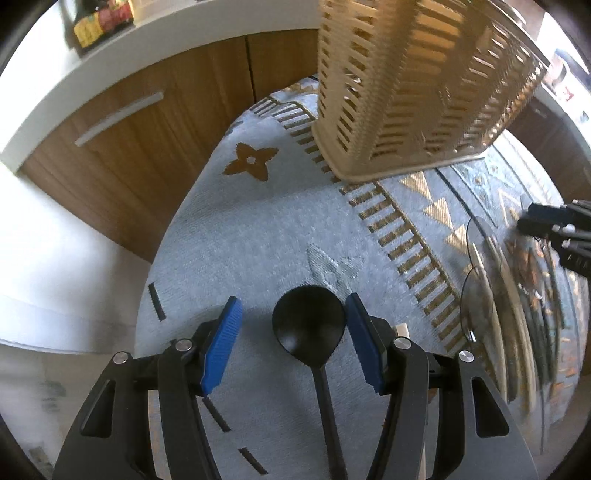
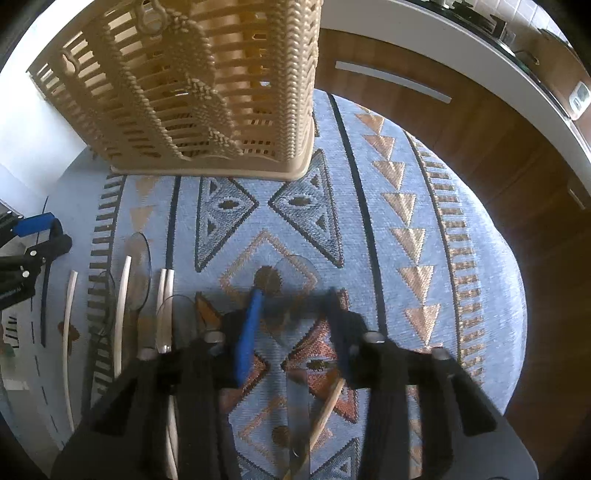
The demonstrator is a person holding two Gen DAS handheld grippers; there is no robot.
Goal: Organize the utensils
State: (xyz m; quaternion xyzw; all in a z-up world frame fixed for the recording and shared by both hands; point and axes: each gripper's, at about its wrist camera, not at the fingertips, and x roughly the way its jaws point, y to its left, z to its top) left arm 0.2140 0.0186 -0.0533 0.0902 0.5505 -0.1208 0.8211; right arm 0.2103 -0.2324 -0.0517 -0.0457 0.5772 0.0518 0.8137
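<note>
A black spoon (image 1: 309, 325) lies on the patterned rug, its bowl between the fingers of my open left gripper (image 1: 293, 332). A beige slatted basket (image 1: 410, 85) stands upright ahead; it also shows in the right wrist view (image 2: 207, 92). My right gripper (image 2: 291, 306) is open over a clear plastic spoon (image 2: 295, 288) lying on the rug, its bowl between the fingertips. A wooden stick (image 2: 325, 417) lies across that spoon's handle.
Several clear spoons and pale sticks (image 2: 125, 295) lie in a row between the two grippers, also at the right of the left wrist view (image 1: 495, 295). Wooden cabinets (image 1: 129, 122) with a white counter border the rug (image 2: 424, 295). A dark bottle (image 1: 96, 22) stands on the counter.
</note>
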